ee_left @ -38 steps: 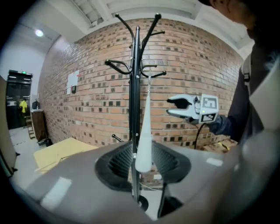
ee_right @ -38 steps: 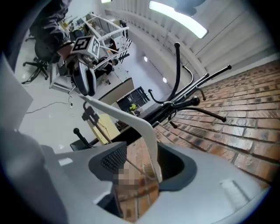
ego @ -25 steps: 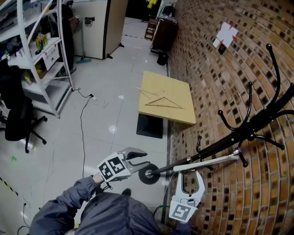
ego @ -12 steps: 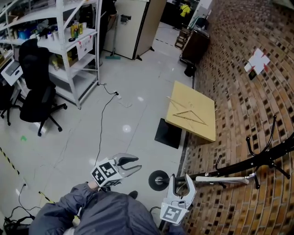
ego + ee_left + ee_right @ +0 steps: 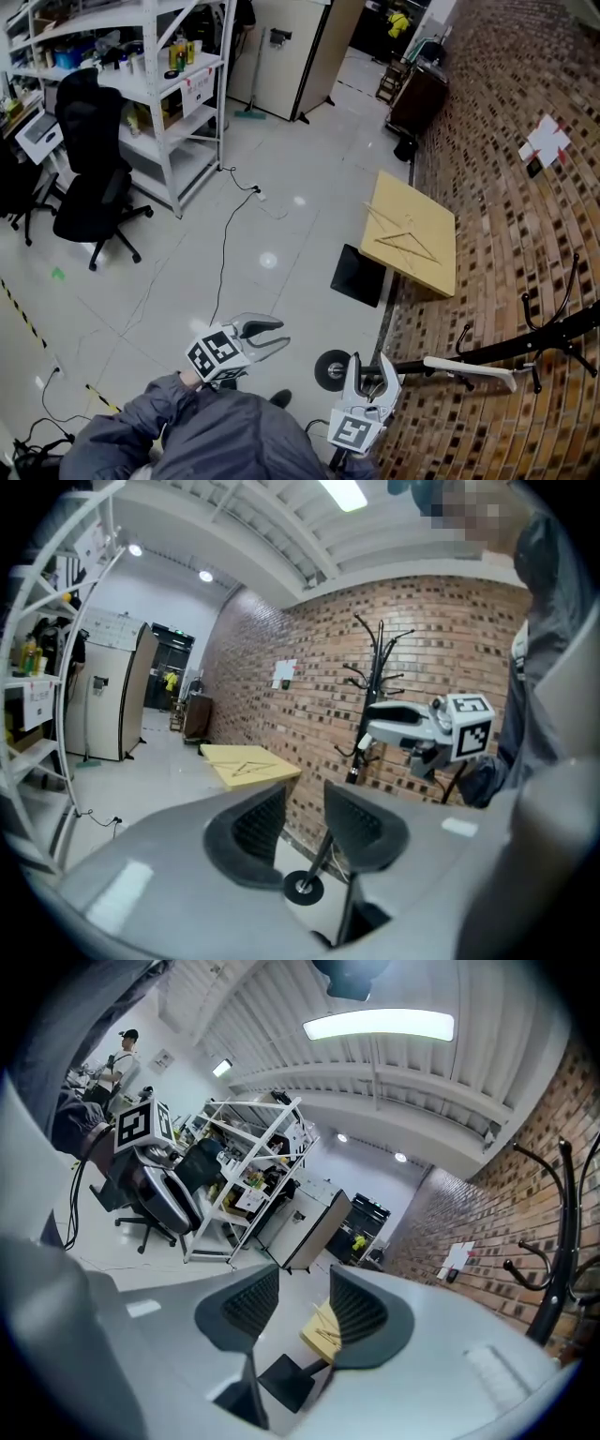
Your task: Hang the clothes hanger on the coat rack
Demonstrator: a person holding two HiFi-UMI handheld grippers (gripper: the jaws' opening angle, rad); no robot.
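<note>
Currently wooden hanger (image 5: 406, 249) lies flat on the bench (image 5: 436, 230), nearer its near edge — well apart from the coat rack (image 5: 525, 345). Pale bar (image 5: 469, 368) against the rack may be another hanger, unclear. Left tongs (image 5: 281, 336) half open, empty. Right tongs (image 5: 368, 362) have just been closing, gap showing, nothing between — both carried free, likely between moves.

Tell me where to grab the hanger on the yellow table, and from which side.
Probably one sloping arm of the hanger near its peak, coming down from above. It lies flat on the table, so only a top-down pinch across the thin bar fits, with one jaw inside the open triangle. Its hook is too small to make out.
</note>
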